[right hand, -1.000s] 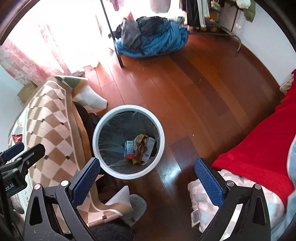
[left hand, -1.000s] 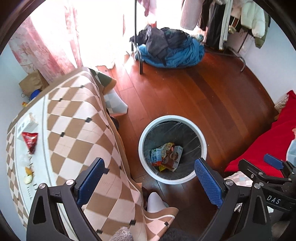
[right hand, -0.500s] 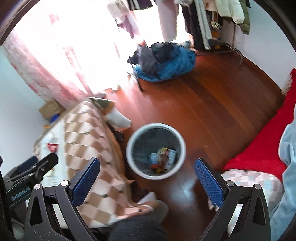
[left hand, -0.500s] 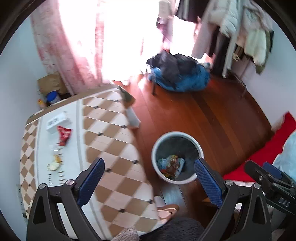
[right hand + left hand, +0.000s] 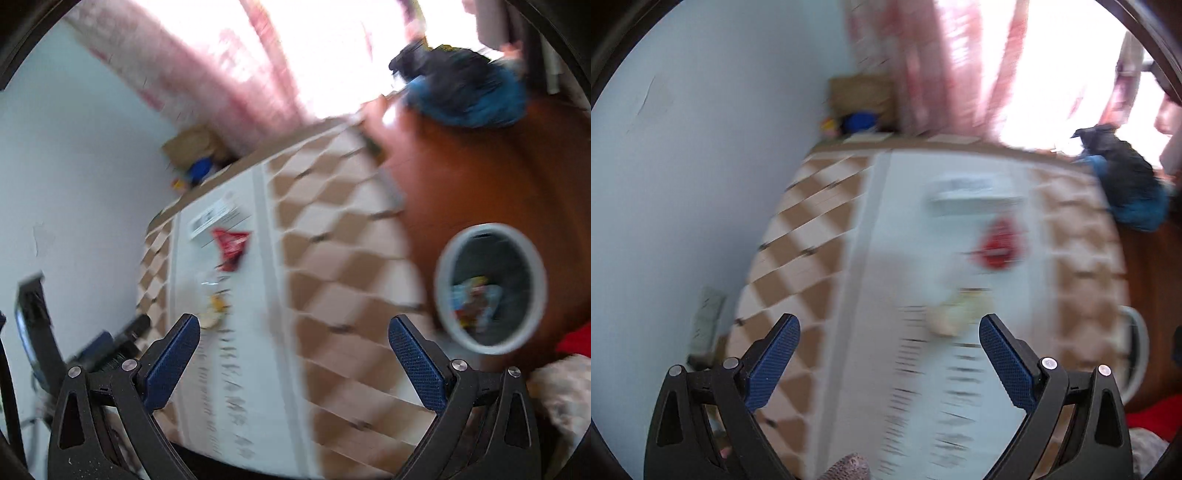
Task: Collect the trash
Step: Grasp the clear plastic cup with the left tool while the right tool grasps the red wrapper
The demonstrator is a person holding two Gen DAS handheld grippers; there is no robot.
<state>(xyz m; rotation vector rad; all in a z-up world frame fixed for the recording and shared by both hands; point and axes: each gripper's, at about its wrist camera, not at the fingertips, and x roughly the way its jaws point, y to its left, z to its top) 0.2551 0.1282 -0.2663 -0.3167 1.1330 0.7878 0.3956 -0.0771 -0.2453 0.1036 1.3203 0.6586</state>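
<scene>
Both the left hand-held gripper (image 5: 888,334) and the right hand-held gripper (image 5: 293,332) gape empty above the table (image 5: 912,369), so the fetching step seems in hand: next, lower onto the red wrapper (image 5: 997,243) ahead.

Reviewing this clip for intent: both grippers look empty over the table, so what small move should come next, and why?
Probably lower the open left gripper toward the pale yellowish scrap just ahead of its fingers. It lies on the table, nearer than the red wrapper, while the bin already holds trash.
</scene>
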